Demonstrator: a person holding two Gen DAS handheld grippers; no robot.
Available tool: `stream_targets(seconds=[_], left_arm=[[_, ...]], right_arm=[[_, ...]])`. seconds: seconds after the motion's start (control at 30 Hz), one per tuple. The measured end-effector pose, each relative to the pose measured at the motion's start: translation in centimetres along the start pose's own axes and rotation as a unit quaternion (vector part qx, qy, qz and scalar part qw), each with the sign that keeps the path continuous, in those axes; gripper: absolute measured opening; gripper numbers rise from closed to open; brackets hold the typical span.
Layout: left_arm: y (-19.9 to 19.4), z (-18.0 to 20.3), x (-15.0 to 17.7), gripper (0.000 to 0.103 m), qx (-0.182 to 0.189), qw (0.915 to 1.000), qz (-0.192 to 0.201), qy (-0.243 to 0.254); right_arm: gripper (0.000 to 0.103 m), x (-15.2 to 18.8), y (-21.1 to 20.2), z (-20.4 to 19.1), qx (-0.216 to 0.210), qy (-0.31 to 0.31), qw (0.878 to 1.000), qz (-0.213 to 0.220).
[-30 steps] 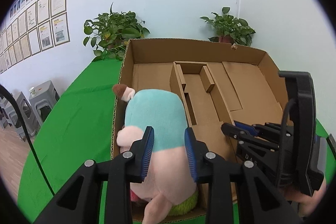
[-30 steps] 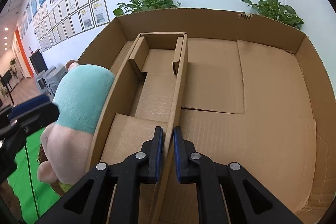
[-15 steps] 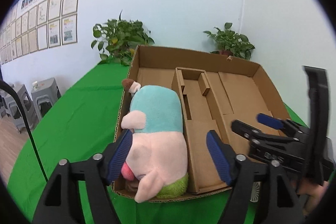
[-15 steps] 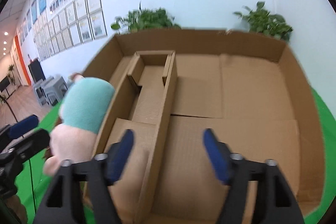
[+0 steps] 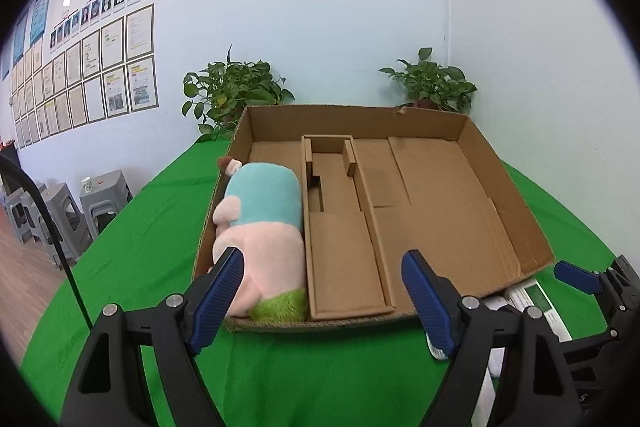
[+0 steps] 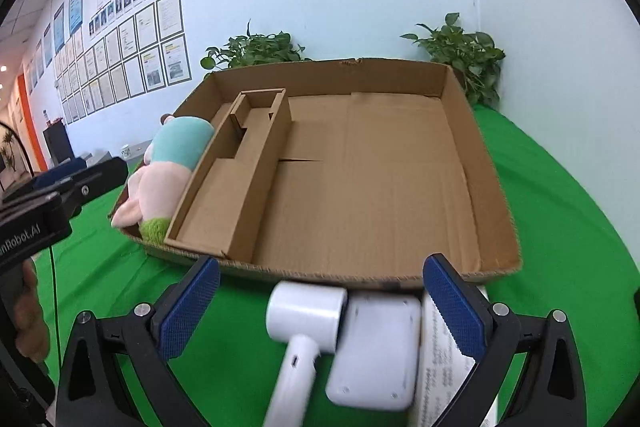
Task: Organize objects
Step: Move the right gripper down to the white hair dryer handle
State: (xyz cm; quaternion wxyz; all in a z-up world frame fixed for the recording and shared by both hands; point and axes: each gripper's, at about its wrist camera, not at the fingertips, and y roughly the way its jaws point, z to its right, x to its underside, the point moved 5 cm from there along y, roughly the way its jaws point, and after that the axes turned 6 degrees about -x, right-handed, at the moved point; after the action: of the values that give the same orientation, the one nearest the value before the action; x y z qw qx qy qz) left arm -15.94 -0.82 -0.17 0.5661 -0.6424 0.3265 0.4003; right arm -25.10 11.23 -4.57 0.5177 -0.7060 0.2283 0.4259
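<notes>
Left tongs spread wide and empty, held above the green table just short of the box's near edge. Right tongs likewise released, gripping nothing, poised over a white dryer, a white case touching it on the right, and a printed sheet under the right finger; whether the dryer and case touched the fingers could not be told. All three lying on the table just outside the near wall of the box. Seen from the left wrist, only a strip of the sheet by the box's near right corner, with the right tongs beyond it. Inside the box: plush in the narrow leftmost compartment, lying lengthwise against the left wall, teal end toward the far wall, pink and green end at the near edge, bulging above the rim. Next to it a cardboard divider, then a narrow empty channel, then a wide bare floor on the right. Behind the table's far edge, two potted plants against the pale wall. Grey stools off the left edge.
</notes>
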Motion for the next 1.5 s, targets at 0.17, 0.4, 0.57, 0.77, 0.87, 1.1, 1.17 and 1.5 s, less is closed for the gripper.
stream_targets(seconds=[0.17, 0.4, 0.57, 0.77, 0.87, 1.1, 1.17, 1.5], left_arm=[[-1.1, 1.3, 1.2, 0.004, 0.015, 0.9996, -0.022, 0.004], [-3.3, 2.6, 1.2, 0.031, -0.002, 0.9996, 0.024, 0.015], [-3.6, 2.9, 1.2, 0.103, 0.009, 0.9992, 0.037, 0.010], [-2.1, 3.0, 2.1, 0.103, 0.000, 0.9996, 0.001, 0.028], [-2.3, 3.0, 2.2, 0.103, 0.007, 0.9996, 0.005, 0.027], [-1.3, 2.9, 2.7, 0.103, 0.027, 0.9993, -0.020, 0.017], [-0.7, 3.0, 3.2, 0.103, 0.046, 0.9981, -0.038, 0.015], [3.3, 3.7, 6.6, 0.103, 0.148, 0.9747, -0.165, -0.027]], right_arm=[[0.072, 1.7, -3.0, 0.1, -0.001, -0.012, 1.000, 0.012], [0.025, 2.6, -5.8, 1.0, 0.020, -0.028, 0.999, 0.036], [0.102, 2.9, -6.4, 1.2, 0.025, -0.050, 0.998, 0.039], [0.102, 3.6, -6.2, 0.9, 0.001, -0.048, 0.998, 0.036], [0.102, 3.9, -5.8, 0.7, -0.007, -0.052, 0.998, 0.030], [0.102, 5.5, -5.0, -1.5, -0.104, -0.053, 0.993, 0.011], [0.102, 6.6, -4.3, -2.2, -0.124, -0.050, 0.991, -0.012], [0.082, 10.7, 0.3, -2.8, -0.069, -0.044, 0.990, -0.113]])
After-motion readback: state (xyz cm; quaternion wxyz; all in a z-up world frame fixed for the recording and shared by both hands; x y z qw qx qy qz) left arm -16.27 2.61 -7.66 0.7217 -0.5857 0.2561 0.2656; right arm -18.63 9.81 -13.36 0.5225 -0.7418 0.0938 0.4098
